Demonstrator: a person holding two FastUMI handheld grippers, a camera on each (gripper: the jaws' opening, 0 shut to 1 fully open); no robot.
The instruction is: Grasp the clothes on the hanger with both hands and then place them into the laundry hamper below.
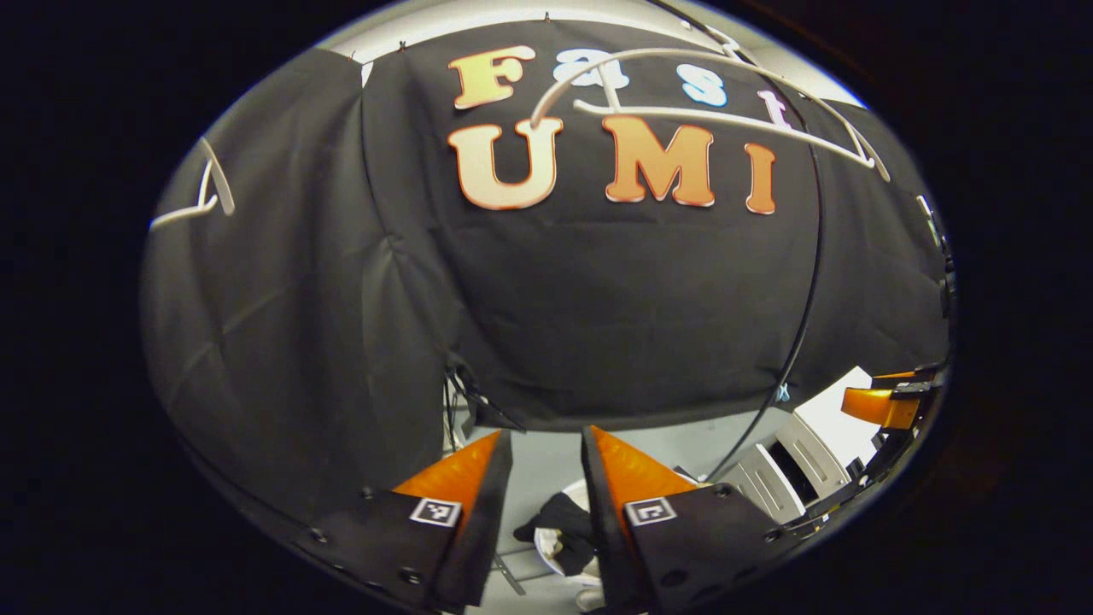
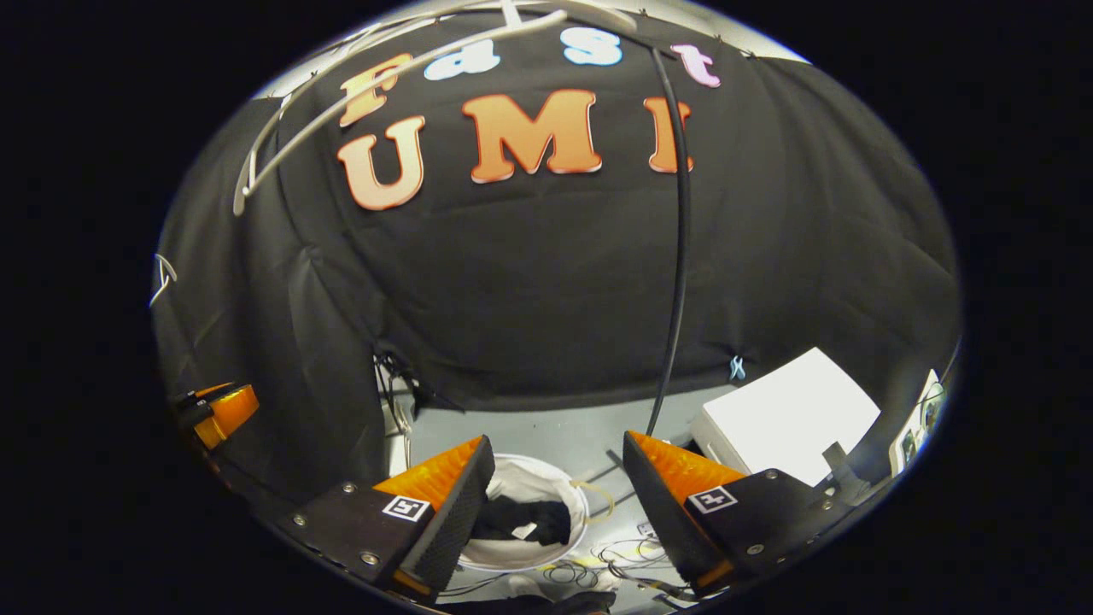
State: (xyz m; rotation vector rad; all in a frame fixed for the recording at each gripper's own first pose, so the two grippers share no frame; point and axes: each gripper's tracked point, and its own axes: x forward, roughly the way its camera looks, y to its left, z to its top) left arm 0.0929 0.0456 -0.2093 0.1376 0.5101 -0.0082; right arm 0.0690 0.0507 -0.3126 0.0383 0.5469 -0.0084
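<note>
Fingers (image 2: 452, 478) on both grippers spread, partly hiding dark clothes (image 2: 523, 519) in hamper (image 2: 546, 478).

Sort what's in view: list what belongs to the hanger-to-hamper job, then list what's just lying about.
Job things:
- dark clothes, already in the hamper
- white laundry hamper
- bare white hanger
- left claw and right claw, both open, nothing between the fingers

Lying about:
- white box
- loose cables on the floor
- black pole

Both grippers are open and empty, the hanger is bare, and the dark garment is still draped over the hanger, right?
Not quite. The dark garment lies in the white hamper, as the right gripper view shows. The hanger is bare, and both the left gripper and right gripper are open and empty.
</note>
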